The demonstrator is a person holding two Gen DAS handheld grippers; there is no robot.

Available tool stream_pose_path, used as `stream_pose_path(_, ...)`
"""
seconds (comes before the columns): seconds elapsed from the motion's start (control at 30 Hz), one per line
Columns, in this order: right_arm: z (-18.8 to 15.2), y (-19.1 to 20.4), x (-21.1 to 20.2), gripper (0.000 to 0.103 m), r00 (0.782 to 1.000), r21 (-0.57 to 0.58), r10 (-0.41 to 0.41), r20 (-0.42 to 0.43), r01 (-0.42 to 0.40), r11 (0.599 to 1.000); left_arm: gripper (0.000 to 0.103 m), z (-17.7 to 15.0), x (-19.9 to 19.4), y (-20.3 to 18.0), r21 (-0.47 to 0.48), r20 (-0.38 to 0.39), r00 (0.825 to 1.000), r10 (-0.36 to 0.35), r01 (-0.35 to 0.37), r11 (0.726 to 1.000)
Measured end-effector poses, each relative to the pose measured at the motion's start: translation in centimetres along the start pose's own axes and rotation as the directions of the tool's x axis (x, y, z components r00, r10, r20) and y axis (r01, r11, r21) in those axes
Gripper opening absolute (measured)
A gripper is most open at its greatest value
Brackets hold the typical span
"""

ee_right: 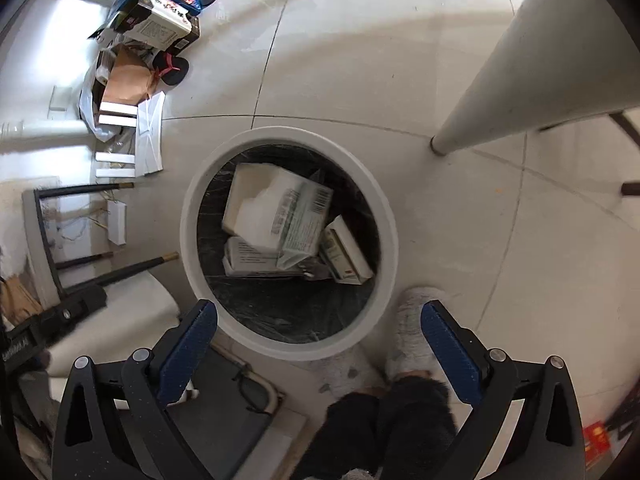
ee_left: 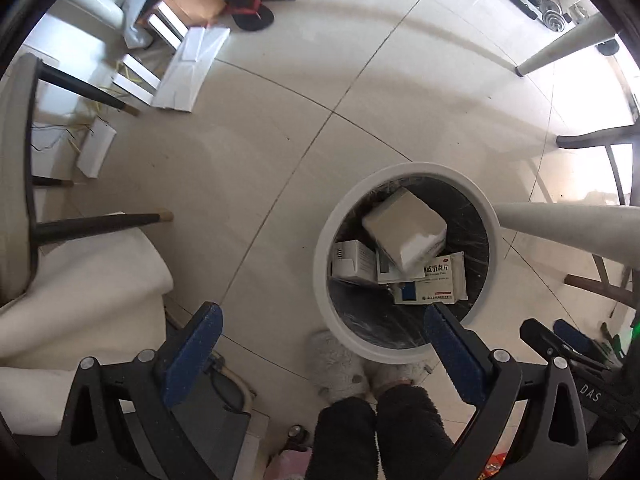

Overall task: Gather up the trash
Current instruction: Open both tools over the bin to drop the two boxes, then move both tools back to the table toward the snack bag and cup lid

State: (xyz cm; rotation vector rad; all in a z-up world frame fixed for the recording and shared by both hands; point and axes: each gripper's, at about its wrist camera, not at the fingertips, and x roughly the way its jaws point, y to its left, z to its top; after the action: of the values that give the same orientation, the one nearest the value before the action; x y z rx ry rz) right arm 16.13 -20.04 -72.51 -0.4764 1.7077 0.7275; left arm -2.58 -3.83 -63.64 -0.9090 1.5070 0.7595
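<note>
A round white trash bin (ee_left: 324, 240) with a black liner stands on the tiled floor; it also shows in the right wrist view (ee_right: 188, 216). Several cardboard boxes lie inside: a large pale box (ee_left: 404, 228) on top, and medicine boxes (ee_left: 436, 280) below. In the right wrist view the same boxes (ee_right: 280, 212) look slightly blurred. My left gripper (ee_left: 322, 332) is open and empty, above the bin's near left rim. My right gripper (ee_right: 320, 328) is open and empty, directly above the bin's near rim. The right gripper also appears in the left wrist view (ee_left: 560, 344).
White table legs (ee_right: 512, 64) (ee_left: 568, 228) stand right of the bin. A dark-legged chair (ee_left: 24, 176) and white cushion (ee_left: 80, 288) are at left. White boxes (ee_left: 188, 68), a brown paper bag (ee_right: 124, 80) and slippers (ee_left: 252, 12) lie on the far floor. The person's legs (ee_left: 380, 432) are below.
</note>
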Motion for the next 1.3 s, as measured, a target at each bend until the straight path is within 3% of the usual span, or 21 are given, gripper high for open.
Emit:
stream_pose_path(0.2, -1.3, 1.8, -3.3, 0.103, 0.992, -0.058, -0.123, 0.024, 0.124, 0.991, 0.103, -2.2, -3.8, -0.2, 0.026, 0.038, 0.999, 0.036, -0.037, 0.999)
stream_pose_path(0.5, -4.7, 3.6, -11.5, 0.103, 0.983, -0.109, -0.167, 0.081, 0.175, 0.978, 0.103, -5.4, -9.8, -1.3, 0.057, 0.051, 0.998, 0.029, -0.031, 0.998)
stream_pose_path(0.93, -9.8, 5.9, -27.7, 0.103, 0.981, -0.131, -0.15, 0.126, 0.166, 0.977, 0.103, -10.6, -22.7, -2.7, 0.1, 0.089, 0.996, -0.006, -0.003, 0.995)
stream_pose_path(1.13, -11.8, 7.2, -35.4, 0.103, 0.981, -0.114, -0.116, 0.156, 0.134, 0.984, 0.103, -12.4, -29.9, -3.0, 0.151, 0.186, 0.983, -0.003, -0.026, 0.988)
stream_pose_path(1.3, -12.6, 8.6, -41.0, 0.103, 0.979, -0.115, -0.072, 0.188, 0.095, 0.989, 0.103, -12.7, -34.9, -2.6, 0.131, 0.261, 0.965, 0.022, -0.058, 0.99)
